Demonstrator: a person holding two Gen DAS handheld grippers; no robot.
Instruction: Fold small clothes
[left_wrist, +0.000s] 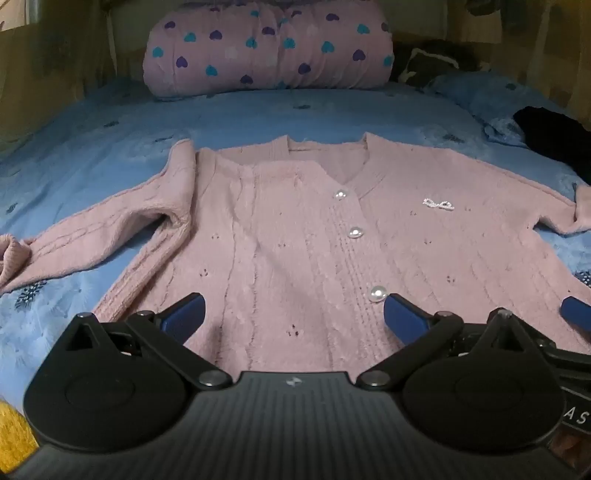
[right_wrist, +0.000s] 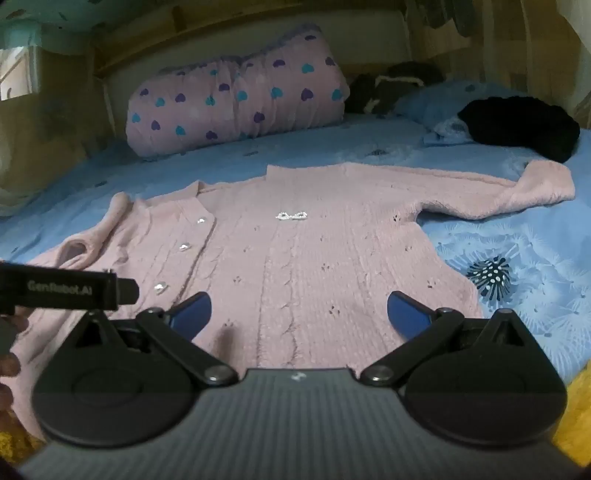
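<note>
A pink knitted cardigan (left_wrist: 295, 229) with pearl buttons (left_wrist: 355, 232) lies flat, front up, on the blue bedsheet (left_wrist: 92, 147), collar toward the far end. Its left sleeve (left_wrist: 92, 236) stretches out to the left; its right sleeve (right_wrist: 517, 188) reaches right. My left gripper (left_wrist: 293, 314) hovers over the cardigan's lower hem, open, nothing between its blue pads. My right gripper (right_wrist: 299, 314) hovers over the hem's right half (right_wrist: 332, 277), open and empty too. In the right wrist view the left gripper's body shows at the left edge, held by a hand (right_wrist: 9, 362).
A pink pillow (left_wrist: 266, 48) with heart prints lies at the head of the bed. A black garment (right_wrist: 517, 125) sits at the far right on a blue pillow (right_wrist: 424, 103). Walls close in on the left. Yellow fabric (right_wrist: 576, 413) shows at the near edge.
</note>
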